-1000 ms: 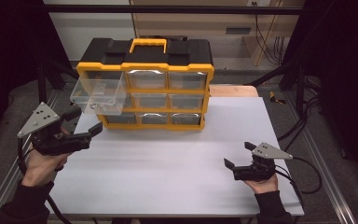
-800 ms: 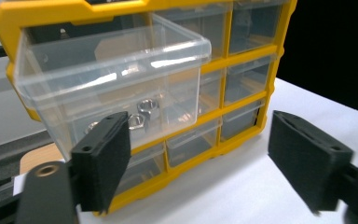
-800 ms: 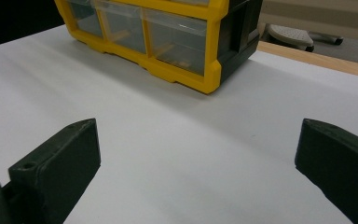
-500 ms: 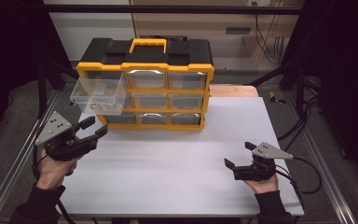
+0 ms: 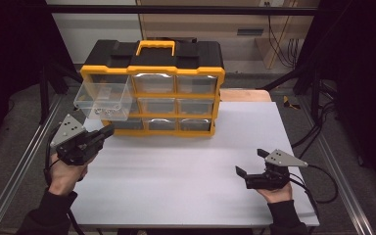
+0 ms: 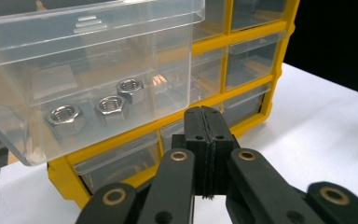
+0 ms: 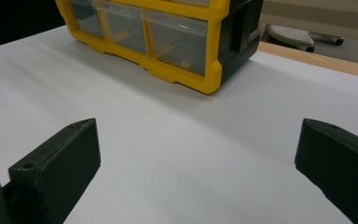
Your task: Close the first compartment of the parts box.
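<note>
The clear plastic drawer (image 5: 103,100) stands pulled out from the top-left slot of the yellow and black organizer (image 5: 152,88), which sits at the far left of the white table (image 5: 186,166). The drawer juts toward the person, its front wall see-through and glossy.

The left gripper (image 5: 108,131) hovers just below and in front of the drawer, its jaws pressed flat together with nothing between them. The right gripper (image 5: 249,161) rests well apart at the near right of the table, jaws spread wide and empty.

The left gripper view shows what the high view blurs: 3 steel hex nuts (image 6: 98,108) lie in a row on the drawer floor (image 6: 37,149), close behind its front wall. From above they read as faint grey specks.

The right gripper view shows the organizer's lower right corner (image 7: 205,70) and small tan items inside the bottom drawers (image 7: 177,44), too dim to name. The pulled-out drawer's left edge is cut off in the left gripper view.
</note>
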### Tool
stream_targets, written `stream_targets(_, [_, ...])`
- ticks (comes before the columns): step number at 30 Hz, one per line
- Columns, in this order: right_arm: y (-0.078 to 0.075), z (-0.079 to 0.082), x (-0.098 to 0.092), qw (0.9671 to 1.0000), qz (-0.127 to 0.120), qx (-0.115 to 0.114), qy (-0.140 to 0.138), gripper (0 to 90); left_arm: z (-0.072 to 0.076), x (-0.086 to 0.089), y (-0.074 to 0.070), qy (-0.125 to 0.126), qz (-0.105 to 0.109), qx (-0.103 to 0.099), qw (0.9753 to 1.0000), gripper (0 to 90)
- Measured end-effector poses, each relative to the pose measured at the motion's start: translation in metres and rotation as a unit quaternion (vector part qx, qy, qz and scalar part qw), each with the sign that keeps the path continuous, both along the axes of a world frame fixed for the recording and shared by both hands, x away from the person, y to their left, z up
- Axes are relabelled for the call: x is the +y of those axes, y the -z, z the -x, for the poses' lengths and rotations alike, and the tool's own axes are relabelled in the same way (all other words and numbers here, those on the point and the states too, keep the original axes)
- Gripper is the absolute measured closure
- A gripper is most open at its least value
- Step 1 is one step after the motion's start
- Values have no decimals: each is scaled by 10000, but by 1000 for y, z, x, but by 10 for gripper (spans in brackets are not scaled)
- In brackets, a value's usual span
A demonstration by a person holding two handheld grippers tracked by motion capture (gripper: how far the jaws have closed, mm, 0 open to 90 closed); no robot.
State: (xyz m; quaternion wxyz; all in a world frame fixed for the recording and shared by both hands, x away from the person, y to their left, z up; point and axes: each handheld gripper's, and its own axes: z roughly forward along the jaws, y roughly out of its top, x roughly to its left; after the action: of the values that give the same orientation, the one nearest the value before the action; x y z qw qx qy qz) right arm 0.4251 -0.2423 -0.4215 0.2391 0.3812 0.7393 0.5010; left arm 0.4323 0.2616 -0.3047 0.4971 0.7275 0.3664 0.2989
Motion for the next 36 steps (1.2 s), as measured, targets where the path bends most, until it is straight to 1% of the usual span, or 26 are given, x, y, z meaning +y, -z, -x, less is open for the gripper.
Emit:
stream_targets(2, [0,0,0,10000,-6,2,-8,5,-4,0,1,-37,-36,22,10000,892])
stream_targets(4, [0,0,-1,10000,7,-8,-31,5,-8,1,3,-91,-9,57,9999,891])
stream_targets(8, [0,0,0,10000,11,-6,-27,5,-15,1,4,-169,-33,98,9998,892])
stream_targets(10, [1,0,0,10000,27,-13,-44,5,-19,1,4,-177,-14,132,9998,892])
stream_targets(13, [0,0,1,10000,2,2,-42,5,-24,-2,4,-201,-58,156,9997,892])
stream_targets(15, [0,1,0,10000,-12,-8,-35,5,-27,-2,4,-221,-61,122,9997,892])
stream_targets(16, [0,1,0,10000,-14,-25,-33,5,-28,-3,4,-216,-17,141,9997,892])
stream_targets(18, [-1,1,0,10000,-34,-22,-56,5,-32,-3,4,-247,-8,163,9996,892])
stream_targets(19, [0,1,0,10000,-10,-26,-41,5,-33,-3,5,-190,5,179,9997,892])
stream_targets(23, [0,1,0,10000,-35,-7,-62,5,-33,-5,2,-154,-104,104,9998,892])
stream_targets(28, [0,1,1,10000,-39,-15,-72,5,-34,-3,-1,-203,-60,51,9998,893])
stream_targets(30, [0,1,1,10000,-26,-21,-75,5,-35,-2,-2,-240,-91,21,9997,892])
stream_targets(32, [0,1,1,10000,-37,-19,-72,5,-37,-2,-3,-257,-22,22,9997,893])
stream_targets(36, [1,0,1,10000,8,-27,-62,5,-41,0,-3,-327,12,15,9995,893])
